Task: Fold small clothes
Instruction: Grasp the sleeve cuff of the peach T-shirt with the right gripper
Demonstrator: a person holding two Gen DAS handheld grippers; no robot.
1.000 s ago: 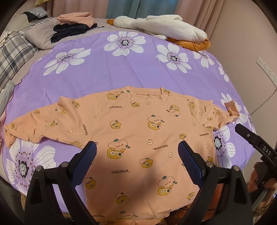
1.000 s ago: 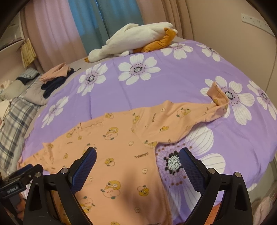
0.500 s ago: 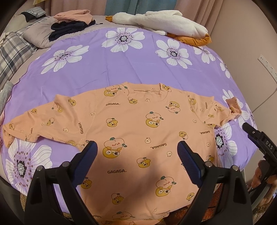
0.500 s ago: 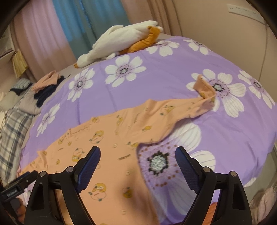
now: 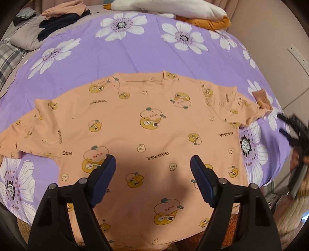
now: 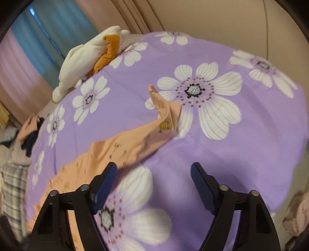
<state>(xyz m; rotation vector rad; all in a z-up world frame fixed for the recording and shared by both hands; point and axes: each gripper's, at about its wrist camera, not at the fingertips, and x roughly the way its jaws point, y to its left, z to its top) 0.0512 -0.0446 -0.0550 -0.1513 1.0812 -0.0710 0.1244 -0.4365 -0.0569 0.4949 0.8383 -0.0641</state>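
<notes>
From the left wrist view, the left gripper (image 5: 152, 168) hangs over the lower middle of an orange shirt (image 5: 135, 125) printed with little cartoon faces. Its jaws stand apart with nothing pinched between them, and they have just been closing a little. The shirt lies spread flat on a purple flowered bedspread (image 5: 146, 52), collar away from the tongs, one sleeve reaching out to the left of them and the other to the right, where its cuff (image 5: 262, 100) is turned up. Far beyond the tongs, at the head of the bed, a white and orange plush (image 5: 173, 9) lies, and a heap of dark and pink clothes (image 5: 61, 21) sits off to the left. At the right edge the right gripper (image 5: 291, 131) shows as a dark blur.

From the right wrist view, the right gripper (image 6: 153, 177) also has its jaws apart and empty, having just narrowed somewhat. The picture is smeared. Bare bedspread lies between its fingers; the shirt's sleeve runs from behind the left finger ahead to the raised cuff.
</notes>
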